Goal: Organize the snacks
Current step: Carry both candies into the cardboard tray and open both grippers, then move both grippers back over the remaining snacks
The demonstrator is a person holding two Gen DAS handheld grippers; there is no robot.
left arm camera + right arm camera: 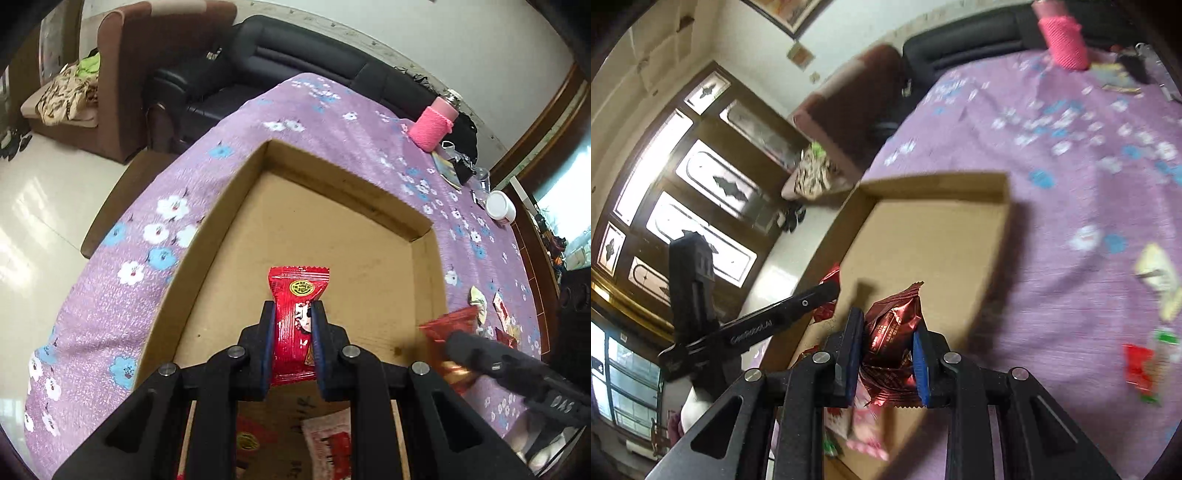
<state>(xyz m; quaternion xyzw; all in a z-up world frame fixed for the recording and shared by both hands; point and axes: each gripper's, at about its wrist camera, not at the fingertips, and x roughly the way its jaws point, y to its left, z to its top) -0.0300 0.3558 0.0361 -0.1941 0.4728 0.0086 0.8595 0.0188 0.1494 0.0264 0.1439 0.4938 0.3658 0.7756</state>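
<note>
My left gripper [293, 308] is shut on a bright red snack packet [297, 317] and holds it above the floor of a shallow cardboard box [236, 206]. My right gripper [889, 321] is shut on a dark red foil snack packet [892, 332] over the near part of the same box [938, 184]. The right gripper also shows at the right of the left wrist view [454, 343], at the box's right wall. The left gripper shows in the right wrist view [831, 288]. Other packets [328, 439] lie in the box below the grippers.
The box sits on a purple flowered cloth [110, 295]. Loose snack packets [498, 314] lie on the cloth right of the box. A pink-sleeved bottle [434, 127] and a white jar [500, 206] stand at the far right. A black sofa [295, 62] is behind.
</note>
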